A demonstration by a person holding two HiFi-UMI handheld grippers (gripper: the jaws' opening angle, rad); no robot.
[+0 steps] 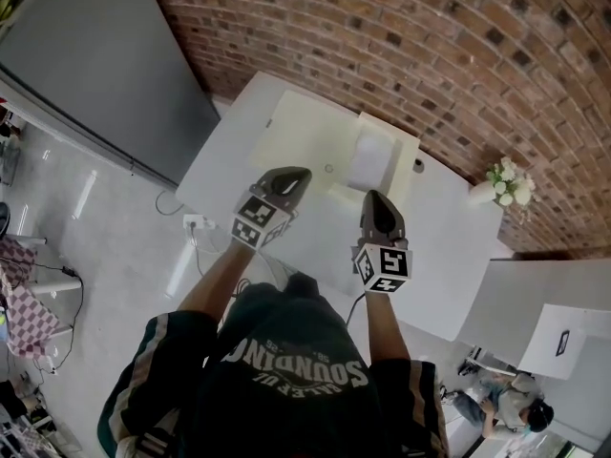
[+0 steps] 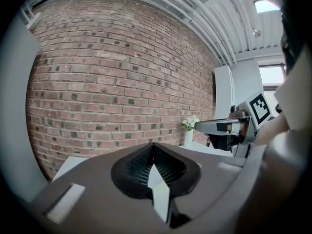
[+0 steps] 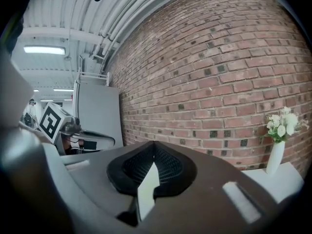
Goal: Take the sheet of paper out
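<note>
Item, nearest: person in a dark printed shirt [image 1: 286,380], one gripper in each hand.
Left gripper [image 1: 291,175]: grey, marker cube at the rear, jaws pressed together, nothing between them.
Right gripper [image 1: 375,197]: same build, jaws likewise closed and empty.
Both hover above the near part of the white tabletop [image 1: 439,256].
Beyond them: cream flat folder [image 1: 301,132], apparently open, with the white rectangular sheet of paper [image 1: 370,158] lying on its right half.
Far right: white vase of white flowers [image 1: 501,187].
Behind: red brick wall [image 1: 401,46].
</note>
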